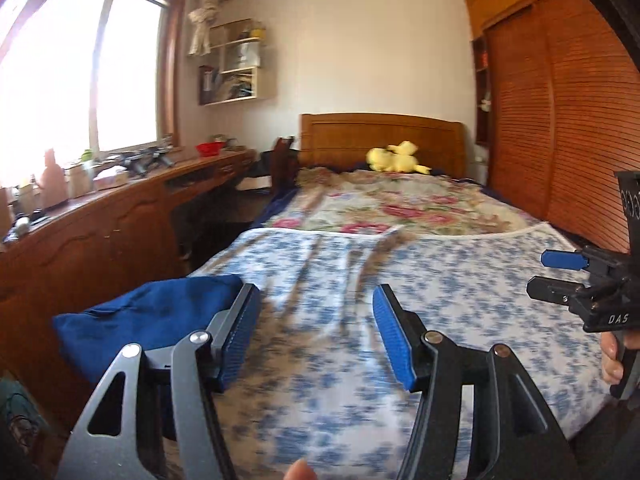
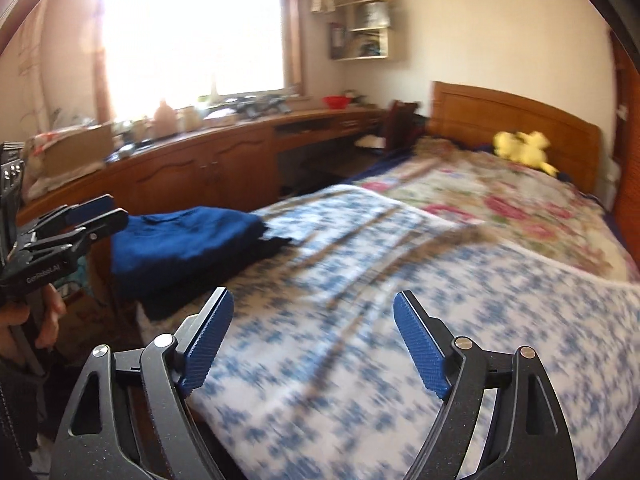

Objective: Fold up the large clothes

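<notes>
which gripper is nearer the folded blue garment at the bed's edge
Left. The left gripper hovers with its left finger right beside the folded blue garment. The right gripper sits further along the bed, with the left one between it and the garment.

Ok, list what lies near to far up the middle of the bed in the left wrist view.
Left gripper, empty and open → blue-and-white floral sheet → pink-rose floral blanket → yellow plush toy → wooden headboard.
</notes>
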### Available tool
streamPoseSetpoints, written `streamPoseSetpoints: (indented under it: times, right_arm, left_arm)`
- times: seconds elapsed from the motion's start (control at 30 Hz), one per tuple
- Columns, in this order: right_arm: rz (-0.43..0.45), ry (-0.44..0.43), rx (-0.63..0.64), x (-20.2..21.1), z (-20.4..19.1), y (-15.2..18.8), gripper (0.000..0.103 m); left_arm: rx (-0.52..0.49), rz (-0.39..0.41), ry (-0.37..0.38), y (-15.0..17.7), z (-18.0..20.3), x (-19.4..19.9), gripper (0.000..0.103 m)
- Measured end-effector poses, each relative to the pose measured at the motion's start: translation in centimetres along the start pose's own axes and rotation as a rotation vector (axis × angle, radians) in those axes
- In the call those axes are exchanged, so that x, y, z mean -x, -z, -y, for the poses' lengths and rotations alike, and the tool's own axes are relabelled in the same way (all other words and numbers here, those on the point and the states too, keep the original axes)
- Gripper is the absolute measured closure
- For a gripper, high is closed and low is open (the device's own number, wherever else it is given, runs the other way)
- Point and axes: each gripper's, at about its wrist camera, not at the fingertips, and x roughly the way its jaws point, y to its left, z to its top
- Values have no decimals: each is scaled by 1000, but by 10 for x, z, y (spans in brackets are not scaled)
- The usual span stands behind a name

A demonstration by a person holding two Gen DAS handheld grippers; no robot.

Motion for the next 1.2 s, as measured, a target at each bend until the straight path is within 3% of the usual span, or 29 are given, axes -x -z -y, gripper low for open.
streamPoseSetpoints:
  times: [0.3, 0.57, 0.9, 1.2]
  right_arm:
    - [31, 186, -113, 88, 64, 60, 19]
    - [101, 300, -187, 150, 90, 82, 19]
    - [200, 388, -211, 208, 99, 90, 19]
    - [256, 448, -241, 240, 101, 102, 19]
  left_arm:
    - [-32, -43, 119, 5, 95, -3, 45]
    - [-47, -55, 196, -1, 148, 3, 45]
    - [-67, 7, 241, -15, 185, 34, 45]
    - [-89, 45, 263, -20, 197, 65, 45]
